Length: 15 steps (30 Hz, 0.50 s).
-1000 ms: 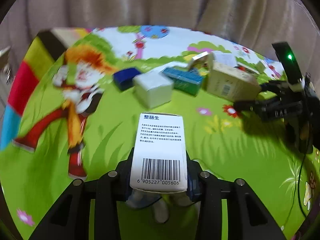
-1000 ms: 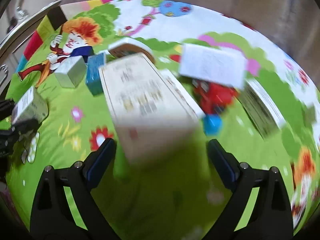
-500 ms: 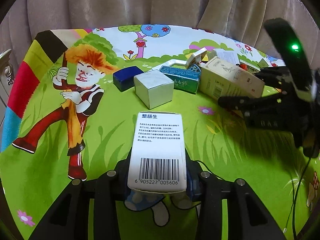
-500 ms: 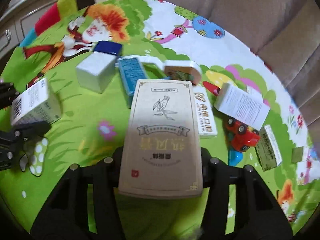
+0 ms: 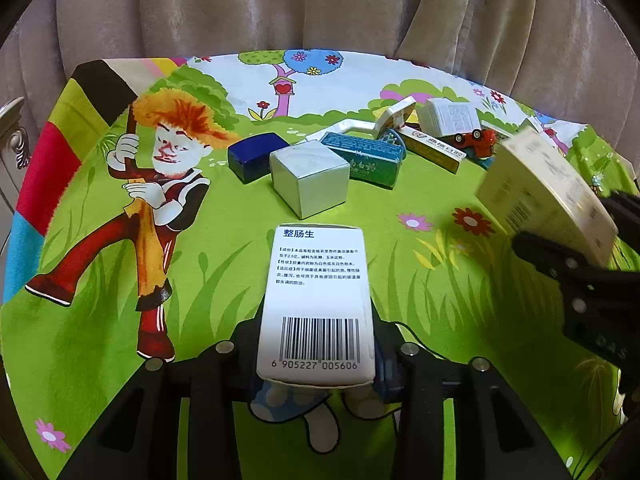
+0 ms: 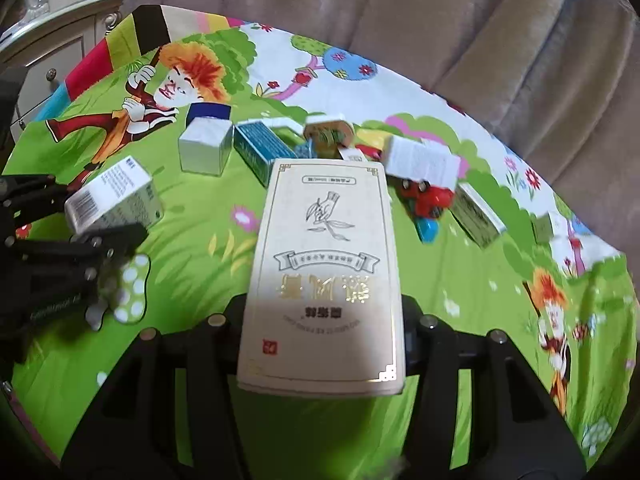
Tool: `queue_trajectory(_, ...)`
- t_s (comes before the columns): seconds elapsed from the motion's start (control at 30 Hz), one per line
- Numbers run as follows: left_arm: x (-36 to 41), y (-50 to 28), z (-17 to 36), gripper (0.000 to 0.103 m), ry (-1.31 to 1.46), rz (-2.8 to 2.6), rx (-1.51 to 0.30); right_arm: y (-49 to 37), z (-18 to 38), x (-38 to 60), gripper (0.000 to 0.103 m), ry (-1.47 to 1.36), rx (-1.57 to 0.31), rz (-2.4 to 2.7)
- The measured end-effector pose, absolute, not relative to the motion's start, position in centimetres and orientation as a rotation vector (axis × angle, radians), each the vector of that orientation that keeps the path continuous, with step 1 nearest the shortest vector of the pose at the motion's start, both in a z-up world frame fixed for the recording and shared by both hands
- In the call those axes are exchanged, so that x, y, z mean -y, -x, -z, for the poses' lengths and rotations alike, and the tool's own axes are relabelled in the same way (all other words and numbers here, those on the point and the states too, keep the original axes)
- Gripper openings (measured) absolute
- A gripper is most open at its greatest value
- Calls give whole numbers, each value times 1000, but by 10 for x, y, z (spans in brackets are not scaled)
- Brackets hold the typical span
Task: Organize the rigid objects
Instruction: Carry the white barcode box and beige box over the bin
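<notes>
My left gripper (image 5: 316, 354) is shut on a white medicine box with a barcode (image 5: 318, 300), held above the cartoon-print cloth. It also shows at the left of the right wrist view (image 6: 112, 196). My right gripper (image 6: 324, 328) is shut on a tall cream box with gold lettering (image 6: 328, 264), lifted above the cloth. That box also shows at the right of the left wrist view (image 5: 544, 192). On the cloth behind lie a white cube box (image 5: 308, 178), a dark blue box (image 5: 256, 154) and a teal box (image 5: 364, 158).
A pile at the back right holds a long white-and-yellow box (image 5: 432, 148), a white printed box (image 6: 420, 160), a red toy car (image 6: 428, 196) and a striped flat box (image 6: 478, 216). A curtain (image 5: 320, 4) hangs behind the table; a cabinet (image 6: 60, 40) stands at the left.
My right gripper has lifted the cream box and drawn it back from the pile toward the near right. The left gripper stays put with its white box.
</notes>
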State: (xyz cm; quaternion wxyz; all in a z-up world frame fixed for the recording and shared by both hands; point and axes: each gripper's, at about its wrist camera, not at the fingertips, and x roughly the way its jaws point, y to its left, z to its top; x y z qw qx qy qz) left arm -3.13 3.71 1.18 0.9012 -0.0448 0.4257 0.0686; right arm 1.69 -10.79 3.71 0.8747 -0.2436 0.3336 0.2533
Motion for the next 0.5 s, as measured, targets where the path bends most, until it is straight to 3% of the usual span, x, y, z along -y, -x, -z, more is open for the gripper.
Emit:
queue_trajectory(0.23,-33,47,-22,41,103,-180,-831,3,-49,128,55,492,-680,-463)
queue_trajectory(0.5,4,81,-70,41,94,-141,-657,29,-80,169,55,346,-609,-377)
